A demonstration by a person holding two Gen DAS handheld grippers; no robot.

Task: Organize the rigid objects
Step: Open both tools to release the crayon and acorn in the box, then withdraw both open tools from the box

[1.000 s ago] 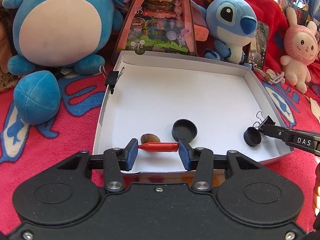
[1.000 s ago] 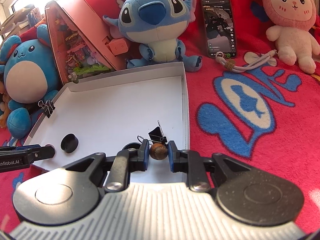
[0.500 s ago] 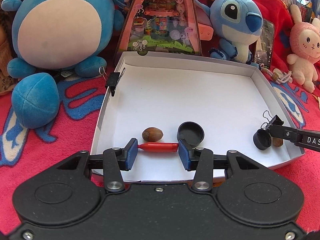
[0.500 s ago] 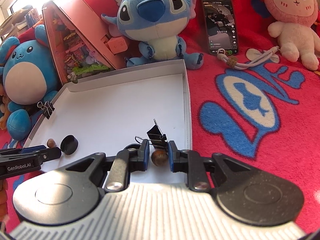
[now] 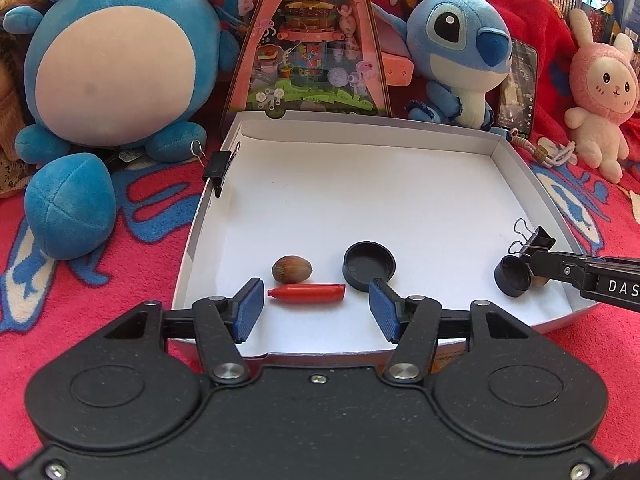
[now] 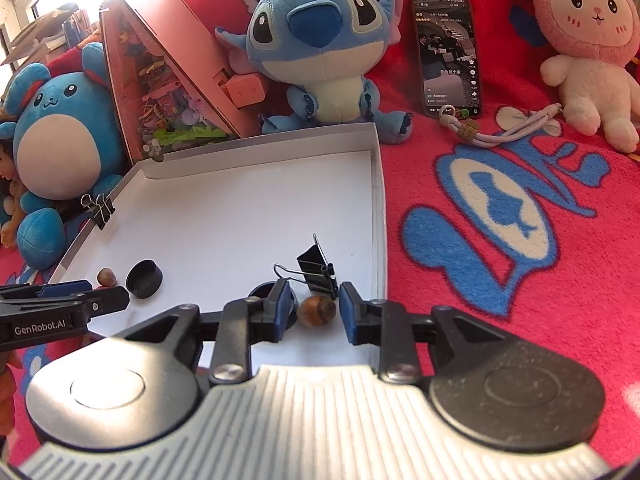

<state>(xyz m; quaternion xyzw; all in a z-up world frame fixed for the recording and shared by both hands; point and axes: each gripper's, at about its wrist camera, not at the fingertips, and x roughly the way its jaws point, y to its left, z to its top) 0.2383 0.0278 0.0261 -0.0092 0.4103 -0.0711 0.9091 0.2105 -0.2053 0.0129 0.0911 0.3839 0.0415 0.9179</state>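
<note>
A white box lid (image 5: 400,184) lies on the red blanket. In the left wrist view my left gripper (image 5: 316,310) is open; a red tube (image 5: 306,293) lies free on the lid between its pads, beside a brown nut (image 5: 292,269) and a black cap (image 5: 369,265). In the right wrist view my right gripper (image 6: 312,312) is open; a second brown nut (image 6: 317,310) rests on the lid (image 6: 240,208) between its pads, next to a black binder clip (image 6: 316,272) and a second black cap (image 6: 260,292).
Another binder clip (image 5: 219,166) grips the lid's left wall. Plush toys stand behind: a round blue one (image 5: 116,64), Stitch (image 5: 460,60), a pink bunny (image 6: 588,40). A pink toy box (image 5: 312,40), a phone (image 6: 448,56) and a cord (image 6: 500,128) lie nearby.
Both grippers have opened. The left one let go of the red tube and the right one let go of the nut; both objects now lie on the lid. Both grippers drew back slightly.
</note>
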